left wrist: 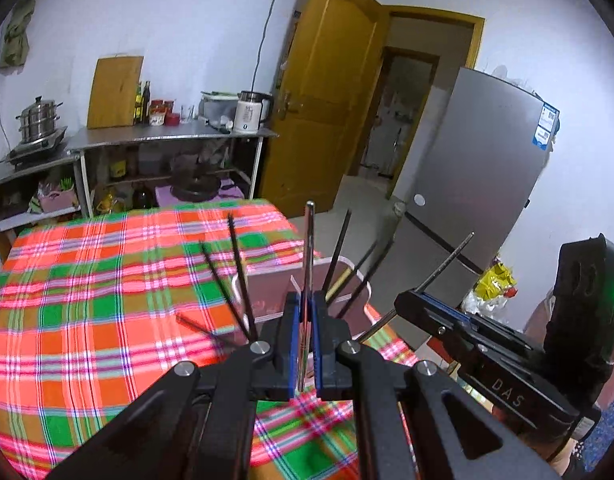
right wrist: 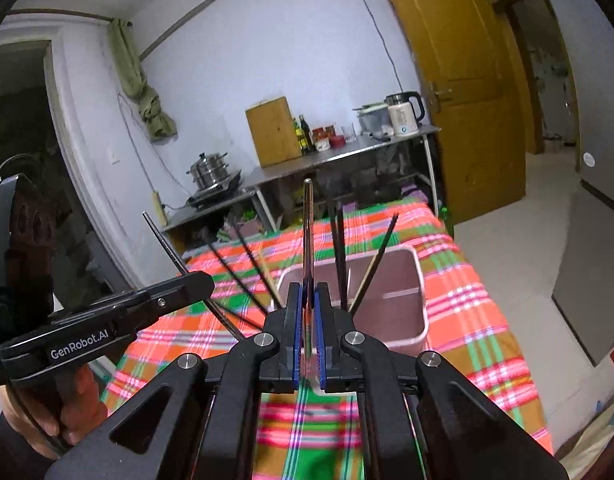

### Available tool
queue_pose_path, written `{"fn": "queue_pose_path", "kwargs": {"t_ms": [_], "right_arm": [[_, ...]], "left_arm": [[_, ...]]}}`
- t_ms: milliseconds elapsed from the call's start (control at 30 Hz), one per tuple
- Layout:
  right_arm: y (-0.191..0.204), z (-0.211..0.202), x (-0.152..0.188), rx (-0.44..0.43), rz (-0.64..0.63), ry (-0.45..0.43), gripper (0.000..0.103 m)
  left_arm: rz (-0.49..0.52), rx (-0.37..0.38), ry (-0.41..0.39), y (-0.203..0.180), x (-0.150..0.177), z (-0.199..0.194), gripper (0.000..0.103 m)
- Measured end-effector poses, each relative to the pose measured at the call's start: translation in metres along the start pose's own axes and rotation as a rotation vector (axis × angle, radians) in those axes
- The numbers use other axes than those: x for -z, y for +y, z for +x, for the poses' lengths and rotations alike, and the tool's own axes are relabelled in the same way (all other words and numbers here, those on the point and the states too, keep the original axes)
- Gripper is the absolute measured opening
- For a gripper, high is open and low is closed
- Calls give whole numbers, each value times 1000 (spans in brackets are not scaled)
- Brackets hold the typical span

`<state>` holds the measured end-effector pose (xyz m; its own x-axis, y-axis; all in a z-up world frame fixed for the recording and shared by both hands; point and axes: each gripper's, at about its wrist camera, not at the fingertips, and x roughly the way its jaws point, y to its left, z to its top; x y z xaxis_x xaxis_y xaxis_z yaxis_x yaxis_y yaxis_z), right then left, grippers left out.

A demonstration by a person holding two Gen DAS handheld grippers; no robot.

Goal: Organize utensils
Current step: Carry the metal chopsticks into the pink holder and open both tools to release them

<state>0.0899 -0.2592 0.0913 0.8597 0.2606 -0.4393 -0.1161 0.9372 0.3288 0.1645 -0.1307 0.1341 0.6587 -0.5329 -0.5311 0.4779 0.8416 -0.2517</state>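
My left gripper [left wrist: 306, 312] is shut on a thin metal utensil [left wrist: 308, 248] that stands up between its blue pads. My right gripper [right wrist: 307, 308] is shut on a similar metal utensil [right wrist: 307, 232]. Both are held above the plaid tablecloth [left wrist: 87, 300], close together. In the left wrist view the right gripper [left wrist: 417, 298] appears at right with its metal stick [left wrist: 447, 262]; in the right wrist view the left gripper [right wrist: 195, 280] appears at left. Several dark chopsticks [right wrist: 341, 256] fan out of a pink bin [right wrist: 419, 300] just beyond both grippers; the bin also shows in the left wrist view [left wrist: 267, 276].
A steel counter [left wrist: 167, 134] at the back wall holds a kettle [left wrist: 249, 112], jars, a cutting board and a steamer pot [left wrist: 39, 118]. A grey fridge [left wrist: 475, 184] and an open yellow door [left wrist: 331, 92] stand to the right. The table edge drops off right of the bin.
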Motion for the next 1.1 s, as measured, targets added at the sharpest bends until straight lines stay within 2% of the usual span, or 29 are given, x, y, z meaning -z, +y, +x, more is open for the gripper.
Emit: {"fn": "queue_pose_path", "kwargs": {"t_ms": [200, 333, 633, 1100], "right_arm": [[-1, 4, -20, 6, -3, -35, 6], [-4, 13, -24, 23, -10, -38, 6], [-6, 34, -13, 44, -11, 4, 6], [-14, 51, 2, 50, 0, 46, 6]], "left_arm": [[12, -2, -30, -2, -19, 6, 6], [16, -7, -33, 1, -20, 14, 6], [0, -9, 7, 11, -10, 39, 6], [-7, -11, 39, 15, 6, 56, 6]]}}
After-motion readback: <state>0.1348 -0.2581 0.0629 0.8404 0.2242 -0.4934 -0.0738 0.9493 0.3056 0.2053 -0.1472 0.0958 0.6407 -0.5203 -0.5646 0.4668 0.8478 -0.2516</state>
